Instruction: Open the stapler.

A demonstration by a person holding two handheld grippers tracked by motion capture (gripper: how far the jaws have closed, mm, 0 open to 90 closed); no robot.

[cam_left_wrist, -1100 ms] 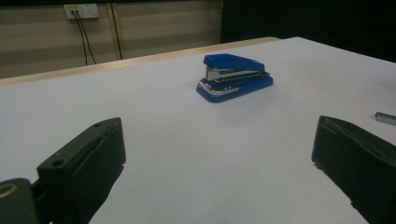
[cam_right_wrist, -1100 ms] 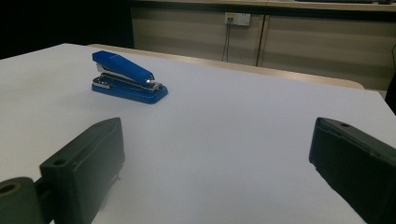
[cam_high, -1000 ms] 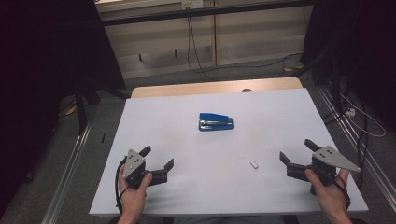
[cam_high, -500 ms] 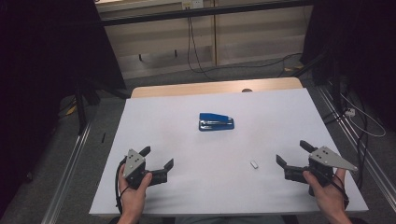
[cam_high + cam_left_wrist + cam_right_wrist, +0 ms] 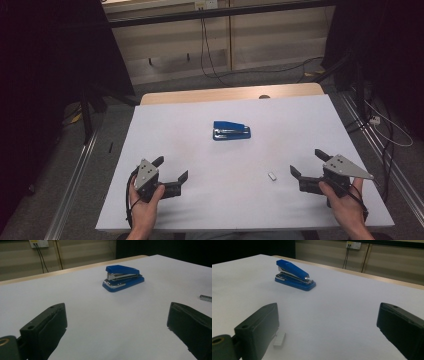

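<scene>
1. Nearest, at the bench's near edge, two hands each hold one gripper: the left gripper (image 5: 174, 169) sits at the near left, the right gripper (image 5: 306, 163) at the near right, well apart from each other
2. Both forearms come in low, and both grippers point forward over the white bench (image 5: 300, 120), angled slightly inward
3. The left gripper's jaws stand wide apart with nothing between them; the right gripper's jaws are likewise spread and hold nothing
4. One small strip of staples (image 5: 272, 176) lies flat on the bench just beside the right gripper's jaws, not touching them in the high view; it lies by the left-hand jaw in the right gripper view (image 5: 279, 339)
5. Farther off, one blue stapler (image 5: 231, 131) rests closed near the bench's middle, well apart from both grippers
</scene>
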